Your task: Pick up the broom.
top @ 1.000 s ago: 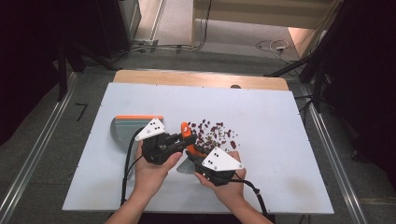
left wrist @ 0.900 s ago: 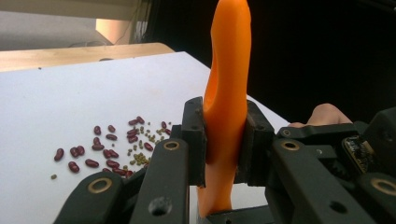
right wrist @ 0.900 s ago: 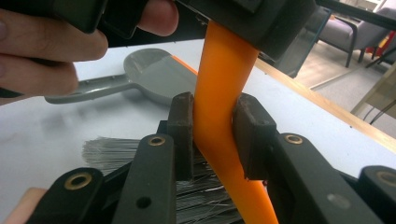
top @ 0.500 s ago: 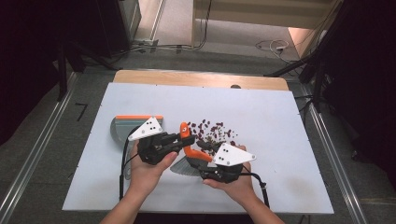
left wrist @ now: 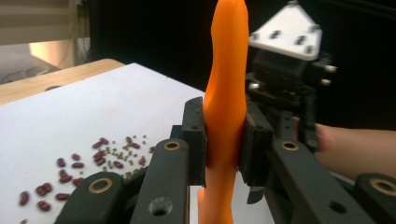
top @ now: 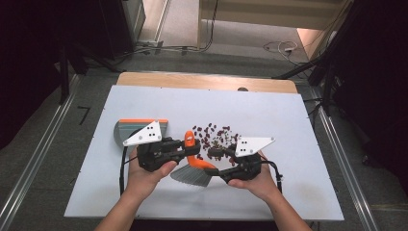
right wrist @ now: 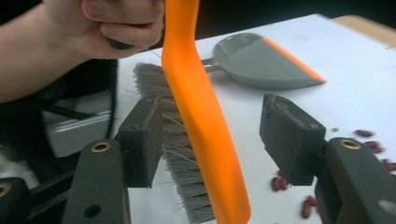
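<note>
Beans (top: pixel 214 135) lay scattered, too many to count, beside one brush (top: pixel 192 163) and one dustpan (top: pixel 130 130). Left gripper (left wrist: pixel 224 140) clamped the brush handle; right gripper (right wrist: pixel 215 135) gaped around it, hands level.

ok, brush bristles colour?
Grey bristles under the brush's orange plastic handle; clearest in the right gripper view.

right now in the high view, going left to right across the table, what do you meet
dustpan → left gripper, jaws shut on the brush handle → scattered beans → right gripper, jaws open
</note>
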Demonstrator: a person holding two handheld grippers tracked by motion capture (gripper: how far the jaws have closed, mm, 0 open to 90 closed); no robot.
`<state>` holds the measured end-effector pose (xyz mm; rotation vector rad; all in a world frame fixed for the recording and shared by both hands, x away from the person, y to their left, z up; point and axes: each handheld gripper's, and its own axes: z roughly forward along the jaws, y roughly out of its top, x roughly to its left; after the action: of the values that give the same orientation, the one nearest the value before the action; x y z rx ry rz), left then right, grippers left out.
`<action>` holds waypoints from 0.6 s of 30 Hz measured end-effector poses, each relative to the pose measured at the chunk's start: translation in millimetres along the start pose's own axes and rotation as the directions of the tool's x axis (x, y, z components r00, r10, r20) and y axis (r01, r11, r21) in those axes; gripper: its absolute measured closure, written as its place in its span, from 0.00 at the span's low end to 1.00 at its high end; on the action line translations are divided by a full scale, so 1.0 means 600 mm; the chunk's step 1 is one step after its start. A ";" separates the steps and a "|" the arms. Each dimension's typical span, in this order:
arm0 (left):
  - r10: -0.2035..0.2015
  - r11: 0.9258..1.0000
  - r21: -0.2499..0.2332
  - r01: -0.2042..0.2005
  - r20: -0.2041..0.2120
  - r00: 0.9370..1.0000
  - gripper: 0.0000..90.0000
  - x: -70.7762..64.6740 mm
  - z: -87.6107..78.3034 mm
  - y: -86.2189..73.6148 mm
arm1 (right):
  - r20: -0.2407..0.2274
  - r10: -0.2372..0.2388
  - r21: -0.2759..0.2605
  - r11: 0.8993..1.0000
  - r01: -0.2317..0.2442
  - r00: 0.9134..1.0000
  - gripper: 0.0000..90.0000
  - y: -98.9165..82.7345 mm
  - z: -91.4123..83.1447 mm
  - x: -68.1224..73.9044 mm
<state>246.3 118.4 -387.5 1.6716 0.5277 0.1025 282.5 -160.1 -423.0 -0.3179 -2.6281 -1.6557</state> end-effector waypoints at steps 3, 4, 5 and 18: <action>0.000 1.000 0.002 0.000 0.040 0.999 0.85 -0.003 0.004 -0.001 | -0.143 0.051 0.031 0.998 -0.047 0.988 0.44 -0.009 0.007 -0.013; 0.005 1.000 0.005 -0.005 0.048 0.999 0.85 -0.003 0.005 -0.001 | -0.143 0.051 0.031 0.998 -0.047 0.988 0.44 -0.009 0.007 -0.013; 0.007 1.000 0.011 -0.008 0.053 0.999 0.85 -0.004 0.006 -0.001 | -0.163 0.051 0.042 0.998 -0.045 0.985 0.45 -0.011 0.010 -0.014; -0.003 1.000 -0.008 0.004 0.131 0.991 0.85 -0.003 0.004 0.000 | -0.273 0.053 0.080 0.996 -0.032 0.961 0.63 -0.021 0.029 -0.010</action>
<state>245.4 115.6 -387.6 1.6566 0.4308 -0.0079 287.5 -150.9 -442.7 -0.1293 -2.4512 -1.4632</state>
